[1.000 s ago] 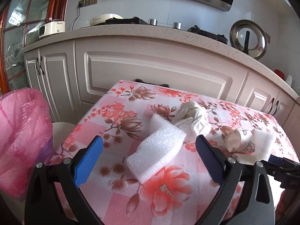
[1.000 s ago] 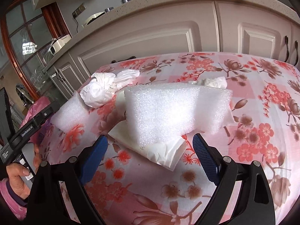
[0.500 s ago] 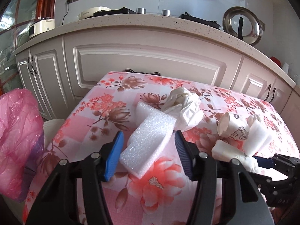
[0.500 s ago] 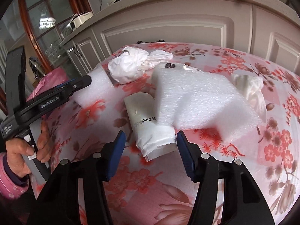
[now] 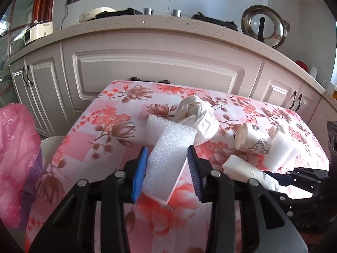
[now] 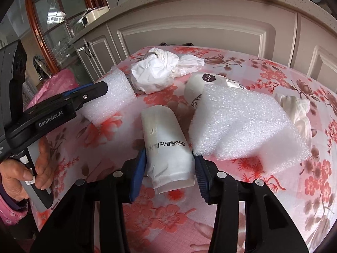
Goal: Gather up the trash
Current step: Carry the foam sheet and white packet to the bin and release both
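Note:
On the pink floral tablecloth (image 5: 109,122) lies a long white foam block (image 5: 172,139). My left gripper (image 5: 167,162) is closing on its near end, and both blue pads touch its sides. From the right wrist view the same block (image 6: 118,92) shows beside the left gripper's fingers (image 6: 92,90). My right gripper (image 6: 169,162) is closing on a flattened white paper packet (image 6: 164,139) with black printing, its pads pressing both edges. That packet (image 5: 246,168) also shows at the right of the left wrist view.
More trash lies on the table: a crumpled white bag (image 6: 155,73), a printed paper cup (image 5: 250,141), a big foam piece (image 6: 242,122) and a tissue wad (image 6: 297,109). A pink plastic bag (image 5: 14,158) hangs left of the table. Kitchen cabinets (image 5: 160,71) stand behind.
Both pairs of jaws have narrowed from wide apart to touching: the left around the foam block, the right around the paper packet. The right gripper shifted left, off the big foam piece.

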Action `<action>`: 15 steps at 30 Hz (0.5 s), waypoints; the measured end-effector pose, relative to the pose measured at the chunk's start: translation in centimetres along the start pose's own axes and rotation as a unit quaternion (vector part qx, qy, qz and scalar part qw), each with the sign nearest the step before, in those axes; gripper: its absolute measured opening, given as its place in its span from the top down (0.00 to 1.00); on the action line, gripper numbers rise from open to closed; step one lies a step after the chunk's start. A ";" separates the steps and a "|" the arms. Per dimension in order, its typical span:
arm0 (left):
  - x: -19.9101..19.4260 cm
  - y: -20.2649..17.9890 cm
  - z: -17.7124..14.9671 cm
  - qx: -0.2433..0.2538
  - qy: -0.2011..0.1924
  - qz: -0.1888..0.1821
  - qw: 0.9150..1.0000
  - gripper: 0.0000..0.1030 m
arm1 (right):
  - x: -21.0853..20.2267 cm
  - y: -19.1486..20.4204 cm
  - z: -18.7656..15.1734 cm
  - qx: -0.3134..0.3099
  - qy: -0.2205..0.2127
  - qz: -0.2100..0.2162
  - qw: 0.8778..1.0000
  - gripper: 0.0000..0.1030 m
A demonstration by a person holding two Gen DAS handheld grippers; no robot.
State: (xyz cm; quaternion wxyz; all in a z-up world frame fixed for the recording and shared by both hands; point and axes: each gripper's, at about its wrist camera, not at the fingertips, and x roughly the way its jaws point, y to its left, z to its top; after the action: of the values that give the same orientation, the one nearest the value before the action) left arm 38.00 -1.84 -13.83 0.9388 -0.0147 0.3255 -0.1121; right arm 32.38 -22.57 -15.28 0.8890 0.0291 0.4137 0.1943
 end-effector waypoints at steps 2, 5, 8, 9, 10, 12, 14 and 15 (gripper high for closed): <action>-1.2 0.2 -0.1 -0.004 -0.008 0.004 1.000 0.64 | -0.7 0.5 -0.2 -0.004 -0.008 0.001 1.000 0.62; -3.4 0.3 -0.5 -0.009 -0.024 0.012 1.000 0.64 | -2.0 0.9 -0.5 -0.004 -0.025 0.000 1.000 0.62; -5.9 0.1 -1.1 -0.004 -0.040 0.023 0.999 0.64 | -3.6 1.3 -0.6 0.000 -0.042 0.007 0.999 0.62; -6.8 0.0 -1.4 -0.004 -0.045 0.025 0.999 0.64 | -4.1 1.6 -0.7 -0.001 -0.048 0.010 0.999 0.62; -7.9 -0.2 -1.7 -0.002 -0.051 0.029 0.998 0.64 | -4.6 1.9 -0.8 -0.003 -0.053 0.011 0.999 0.62; -9.7 -0.4 -2.3 0.001 -0.061 0.034 0.998 0.64 | -5.5 2.7 -1.0 -0.009 -0.064 0.016 0.998 0.62; -11.3 -0.6 -2.9 0.004 -0.069 0.039 0.997 0.64 | -6.5 3.6 -1.3 -0.016 -0.073 0.020 0.997 0.62; -12.0 -0.7 -3.2 0.005 -0.071 0.040 0.997 0.64 | -7.0 4.1 -1.5 -0.020 -0.077 0.023 0.997 0.62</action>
State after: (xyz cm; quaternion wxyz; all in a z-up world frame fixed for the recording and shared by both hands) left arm 26.74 0.27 -9.01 0.9634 -0.0049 0.2574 -0.0744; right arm 25.85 -21.53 -10.31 0.9140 0.0356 0.3391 0.2196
